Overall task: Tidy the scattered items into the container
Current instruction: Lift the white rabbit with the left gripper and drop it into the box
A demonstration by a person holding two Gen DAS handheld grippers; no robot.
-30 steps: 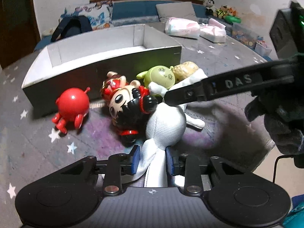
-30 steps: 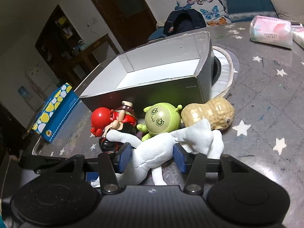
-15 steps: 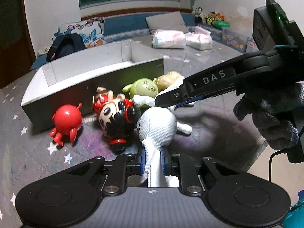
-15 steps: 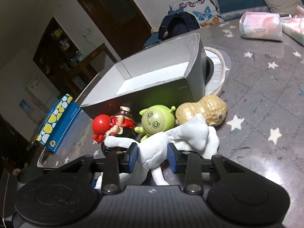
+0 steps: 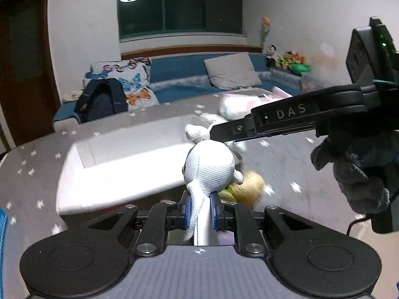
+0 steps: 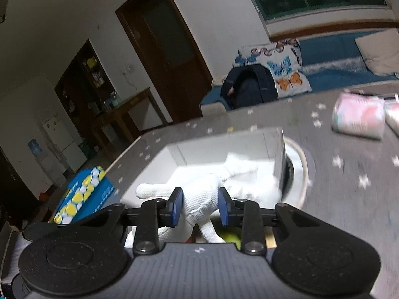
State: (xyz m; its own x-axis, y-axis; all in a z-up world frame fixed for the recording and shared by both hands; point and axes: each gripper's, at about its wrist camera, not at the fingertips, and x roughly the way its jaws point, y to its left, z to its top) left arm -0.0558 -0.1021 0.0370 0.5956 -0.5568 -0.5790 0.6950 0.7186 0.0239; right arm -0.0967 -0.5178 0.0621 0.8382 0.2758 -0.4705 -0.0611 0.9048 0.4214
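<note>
Left wrist view: my left gripper (image 5: 201, 209) has its blue pads (image 5: 187, 210) pinched tight on a narrow white strip of the white plush toy (image 5: 209, 167), a soft doll in knitted mesh fabric with a rounded, egg-shaped body rising toward twelve o'clock. At one o'clock my right gripper (image 5: 224, 134), matte black plastic with pale lettering on its arm, comes in from three o'clock and meets the same toy near its upper limbs; the exact contact is hidden behind the toy's body. The person's hand (image 5: 359, 169) on it wears a dark fuzzy glove. The container (image 5: 124, 164), a long rectangular cardboard box with smooth pale inner walls and a grey outer face, lies at ten o'clock, open at the top. Below the toy at four o'clock sit a tan peanut-shaped figure (image 5: 251, 184) and a green figure (image 5: 225, 191), both smeared by blur and half covered. The table (image 5: 37, 174) has a grey cloth dotted with small white stars.

In the right wrist view, my right gripper (image 6: 199, 206) is closed firmly on a thick fold of the toy (image 6: 202, 196), its limbs splaying toward nine and one o'clock in front of the box (image 6: 159, 157). A blue and yellow carton (image 6: 82, 199) sits at nine o'clock. Pink packets (image 6: 359, 119) at two o'clock are too blurred to read.
</note>
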